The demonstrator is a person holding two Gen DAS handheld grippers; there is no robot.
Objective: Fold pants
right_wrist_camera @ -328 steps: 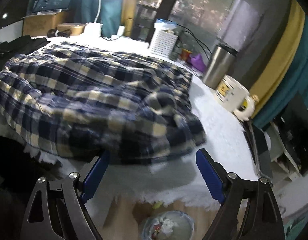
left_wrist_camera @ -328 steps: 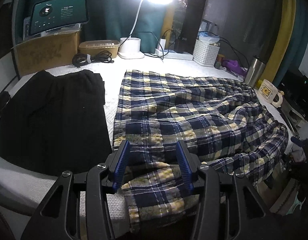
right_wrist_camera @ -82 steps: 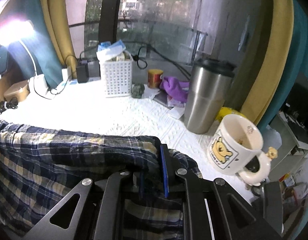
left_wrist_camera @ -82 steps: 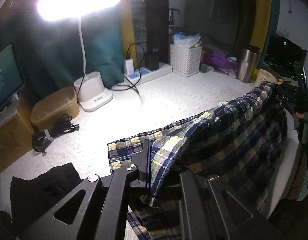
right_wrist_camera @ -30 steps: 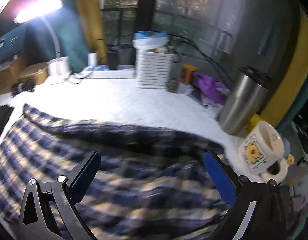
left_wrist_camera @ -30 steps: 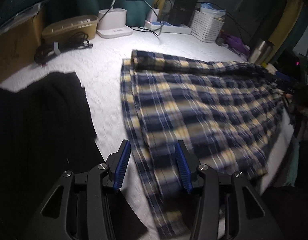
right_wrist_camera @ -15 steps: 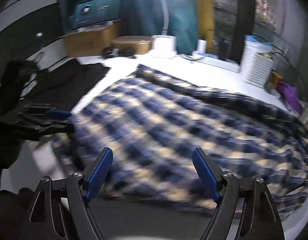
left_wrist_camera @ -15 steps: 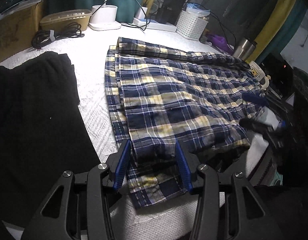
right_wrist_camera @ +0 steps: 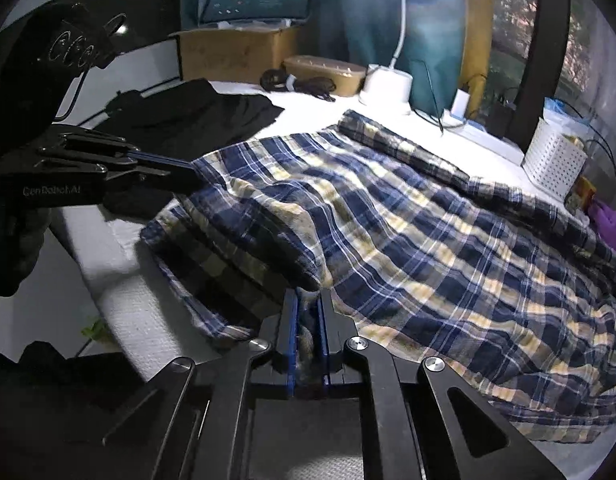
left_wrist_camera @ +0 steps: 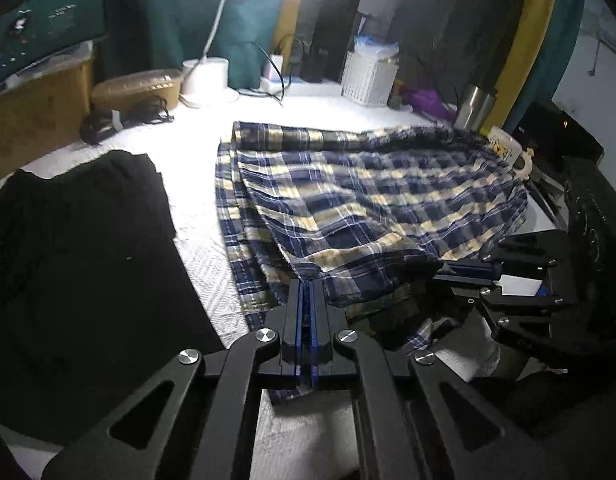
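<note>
Blue, navy and yellow plaid pants [left_wrist_camera: 368, 200] lie spread on the white bed cover [left_wrist_camera: 195, 160], also in the right wrist view [right_wrist_camera: 428, 232]. My left gripper [left_wrist_camera: 306, 292] is shut on the near hem of the pants' top layer and lifts it slightly. My right gripper [right_wrist_camera: 308, 300] is shut on the same near edge further right; it shows in the left wrist view [left_wrist_camera: 460, 270]. The left gripper shows in the right wrist view [right_wrist_camera: 179, 170] at the left.
A black garment [left_wrist_camera: 75, 240] lies left of the pants. At the back stand a lit desk lamp [left_wrist_camera: 205, 80], a cardboard box [left_wrist_camera: 35, 112], a tan case [left_wrist_camera: 135, 88] with cables, a white basket [left_wrist_camera: 368, 80], a steel tumbler [left_wrist_camera: 474, 108] and a mug [left_wrist_camera: 508, 152].
Half a second ago both grippers were open over the near edge of the pants. Both have now shut on that edge and lifted the top layer a little.
</note>
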